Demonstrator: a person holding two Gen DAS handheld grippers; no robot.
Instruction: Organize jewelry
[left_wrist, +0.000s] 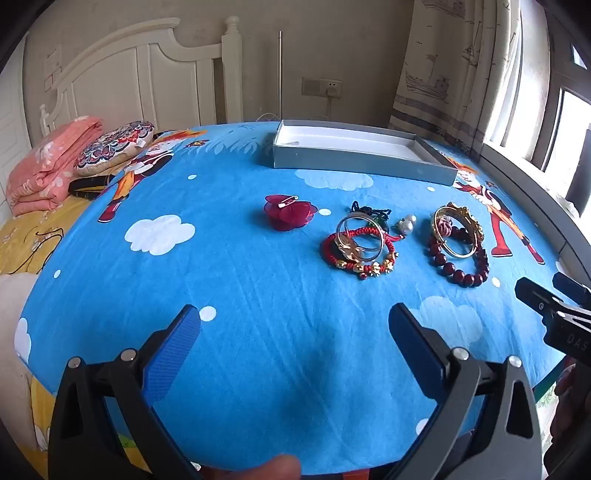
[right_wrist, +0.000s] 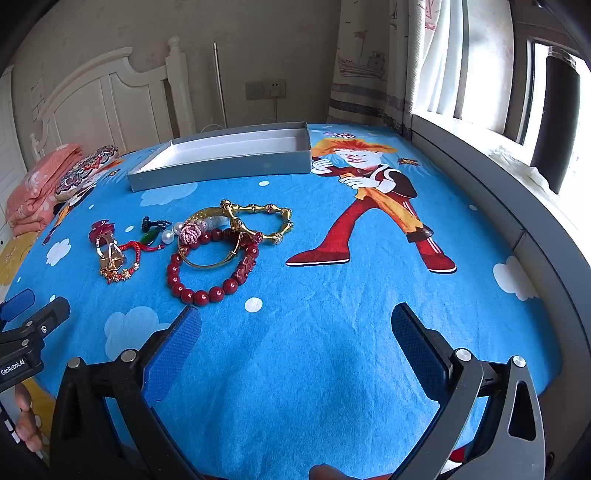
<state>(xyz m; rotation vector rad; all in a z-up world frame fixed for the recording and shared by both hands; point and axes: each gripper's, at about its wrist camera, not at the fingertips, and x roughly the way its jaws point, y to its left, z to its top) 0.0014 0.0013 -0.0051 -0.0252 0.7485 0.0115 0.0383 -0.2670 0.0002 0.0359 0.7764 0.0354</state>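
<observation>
Jewelry lies on a blue cartoon bedsheet (left_wrist: 240, 280). A red flower brooch (left_wrist: 290, 214) sits left of a red cord bracelet with gold charms (left_wrist: 360, 254) and silver rings. Pearl earrings (left_wrist: 408, 223) lie beside them. A dark red bead bracelet (right_wrist: 207, 273) overlaps gold bangles (right_wrist: 258, 221). An open grey box (left_wrist: 354, 149) with a white inside stands behind them. My left gripper (left_wrist: 295, 325) is open, well in front of the jewelry. My right gripper (right_wrist: 295, 325) is open too, with the beads ahead to its left. Nothing is between either pair of fingers.
A folded pink quilt (left_wrist: 48, 166) and a patterned cushion (left_wrist: 110, 147) lie at the far left by the white headboard (left_wrist: 147, 81). A grey window ledge (right_wrist: 517, 221) runs along the bed's right side, with curtains (right_wrist: 369, 74) behind.
</observation>
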